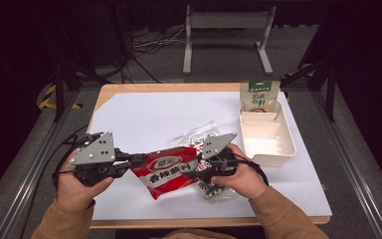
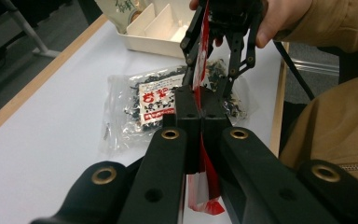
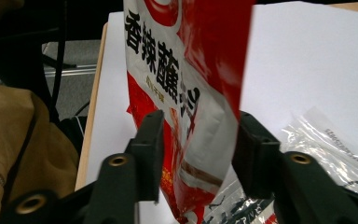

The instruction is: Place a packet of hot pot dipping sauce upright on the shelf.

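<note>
Fingers [image 2: 189, 107] clamp red packet [image 1: 171, 172] (left gripper [image 1: 137, 160])

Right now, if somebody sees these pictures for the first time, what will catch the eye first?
The red snack packet stands out first, stretched between the two grippers near the table's front edge. The left gripper is shut on one end, and the right gripper has its jaws around the other end. Behind, a clear bag of dark bits lies on the white sheet, and a cream tray sits at the right.

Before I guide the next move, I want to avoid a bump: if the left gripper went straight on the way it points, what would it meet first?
Beyond the red packet it clamps, the left gripper would probably meet the right gripper first; depth is unclear.
</note>
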### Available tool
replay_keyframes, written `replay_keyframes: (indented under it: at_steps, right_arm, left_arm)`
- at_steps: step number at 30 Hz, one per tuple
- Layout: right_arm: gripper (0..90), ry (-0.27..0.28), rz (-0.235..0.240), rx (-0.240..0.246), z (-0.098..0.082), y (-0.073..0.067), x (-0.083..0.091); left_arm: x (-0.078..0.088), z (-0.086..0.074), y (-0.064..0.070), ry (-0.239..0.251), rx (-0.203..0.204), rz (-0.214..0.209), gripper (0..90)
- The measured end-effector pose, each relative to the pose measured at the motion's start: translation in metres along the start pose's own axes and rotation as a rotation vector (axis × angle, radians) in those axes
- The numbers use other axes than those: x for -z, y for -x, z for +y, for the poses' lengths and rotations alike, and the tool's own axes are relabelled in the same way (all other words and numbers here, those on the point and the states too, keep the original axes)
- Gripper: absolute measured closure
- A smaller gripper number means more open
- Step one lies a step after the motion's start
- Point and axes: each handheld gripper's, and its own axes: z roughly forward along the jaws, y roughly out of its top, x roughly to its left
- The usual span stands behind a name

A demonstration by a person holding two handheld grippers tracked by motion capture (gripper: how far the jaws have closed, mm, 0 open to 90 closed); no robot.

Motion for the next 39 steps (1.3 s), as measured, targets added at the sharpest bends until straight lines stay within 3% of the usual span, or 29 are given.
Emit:
replay_keyframes:
  at_steps: [6, 12, 19, 25, 31, 39]
  right_arm:
    - [80.0, -0.029, 0.043, 0.017, 0.001, -0.001, -0.004]
    - [82.6, -0.06, 0.053, -0.007, 0.001, -0.004, -0.007]
    - [84.1, -0.044, 0.037, -0.058, 0.003, -0.004, -0.003]
    - [84.4, -0.022, 0.044, -0.098, 0.003, -0.002, 0.002]
    - [84.5, -0.016, 0.024, -0.107, 0.003, 0.001, 0.015]
    - [84.4, -0.016, -0.015, -0.121, 0.0, 0.008, 0.038]
  left_arm:
    - [-0.001, -0.001, -0.001, -0.005, 0.004, 0.008, 89.9]
    - [-0.003, -0.002, -0.003, -0.008, 0.018, 0.015, 89.8]
    - [-0.003, -0.006, -0.008, 0.014, 0.061, 0.027, 88.5]
    - [-0.001, -0.01, -0.012, 0.044, 0.086, 0.055, 73.6]
    - [-0.001, -0.016, -0.017, 0.093, 0.111, 0.048, 54.1]
    - [0.002, -0.024, -0.024, 0.148, 0.152, 0.058, 44.9]
